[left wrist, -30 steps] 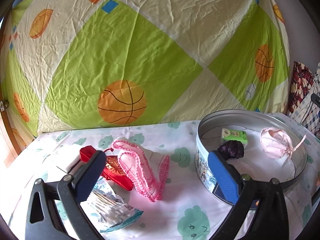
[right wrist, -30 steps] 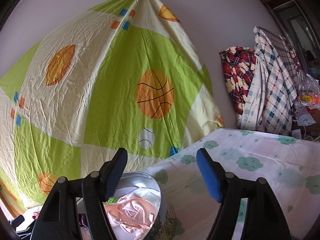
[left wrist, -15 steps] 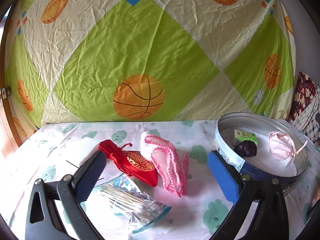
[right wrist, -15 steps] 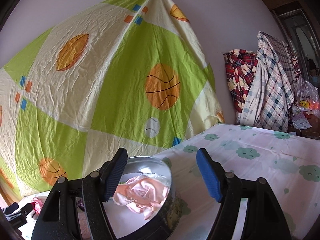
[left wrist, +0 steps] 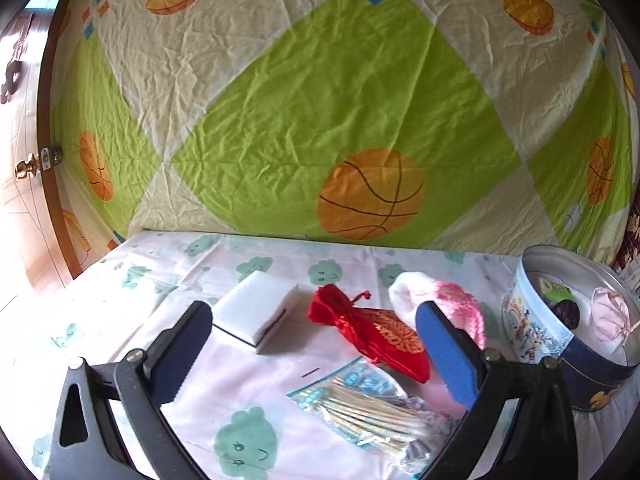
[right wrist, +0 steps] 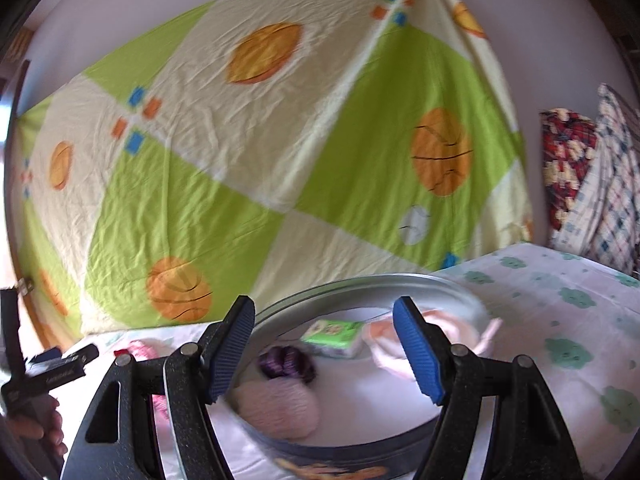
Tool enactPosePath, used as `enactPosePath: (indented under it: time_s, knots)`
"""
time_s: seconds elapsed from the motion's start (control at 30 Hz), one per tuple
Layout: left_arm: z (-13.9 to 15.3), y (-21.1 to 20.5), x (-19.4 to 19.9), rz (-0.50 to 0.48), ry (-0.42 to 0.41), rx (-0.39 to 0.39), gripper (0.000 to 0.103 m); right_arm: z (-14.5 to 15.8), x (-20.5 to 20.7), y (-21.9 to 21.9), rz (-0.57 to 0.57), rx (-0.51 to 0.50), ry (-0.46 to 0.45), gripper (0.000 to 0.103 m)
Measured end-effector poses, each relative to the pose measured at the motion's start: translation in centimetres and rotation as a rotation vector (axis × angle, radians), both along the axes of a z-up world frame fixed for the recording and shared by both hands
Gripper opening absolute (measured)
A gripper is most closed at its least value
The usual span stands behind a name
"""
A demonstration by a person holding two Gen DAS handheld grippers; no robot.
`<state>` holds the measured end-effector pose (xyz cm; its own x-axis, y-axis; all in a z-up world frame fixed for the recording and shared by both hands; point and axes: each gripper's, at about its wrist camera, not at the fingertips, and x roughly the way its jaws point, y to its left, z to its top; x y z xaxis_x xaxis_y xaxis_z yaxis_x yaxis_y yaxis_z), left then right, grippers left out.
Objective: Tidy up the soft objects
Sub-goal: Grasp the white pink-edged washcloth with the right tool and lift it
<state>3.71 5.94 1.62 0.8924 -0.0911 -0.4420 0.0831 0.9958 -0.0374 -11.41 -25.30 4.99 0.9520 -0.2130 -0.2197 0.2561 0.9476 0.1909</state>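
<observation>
My left gripper (left wrist: 316,344) is open and empty above the table. Between and beyond its fingers lie a white sponge block (left wrist: 256,314), a red drawstring pouch (left wrist: 366,332) and a pink knitted piece (left wrist: 448,308), partly behind the right finger. A clear bag of cotton swabs (left wrist: 368,408) lies close below. The round tin (left wrist: 536,332) stands at the right. My right gripper (right wrist: 322,354) is open and empty over the tin (right wrist: 360,284), which holds a green packet (right wrist: 332,332), a dark purple item (right wrist: 286,362), a pale pink ball (right wrist: 280,408) and a pink cloth (right wrist: 384,344).
A green and cream sheet with basketballs (left wrist: 320,100) hangs behind the table. The cloud-print tablecloth (right wrist: 560,320) stretches right of the tin. Plaid fabrics (right wrist: 588,184) hang at far right. A wooden door (left wrist: 24,160) is at the left. The left gripper's handle (right wrist: 44,376) shows at left.
The left gripper swung left and back, bringing the white sponge into view and the tin to the right edge. The right gripper turned left and moved over the tin.
</observation>
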Motion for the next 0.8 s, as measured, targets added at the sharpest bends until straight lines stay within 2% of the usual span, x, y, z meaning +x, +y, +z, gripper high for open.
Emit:
enactPosePath:
  time_s: [0.33, 0.6, 0.77, 0.8]
  knots:
    - [-0.4, 4.7, 2.2, 0.113, 0.038, -0.008, 0.103, -0.9, 5.0, 8.7, 0.270, -0.059, 0.110, 0.073]
    - [-0.7, 7.4, 3.3, 0.205, 0.083, -0.045, 0.103, -2.9, 11.5, 15.5, 0.477, -0.117, 0.333, 0.073]
    - [-0.7, 7.9, 3.4, 0.215, 0.092, -0.062, 0.103, -5.4, 14.9, 17.2, 0.505, -0.138, 0.509, 0.073]
    - [-0.7, 7.9, 3.4, 0.213, 0.093, -0.063, 0.103, -5.8, 15.3, 17.3, 0.508, -0.138, 0.521, 0.073]
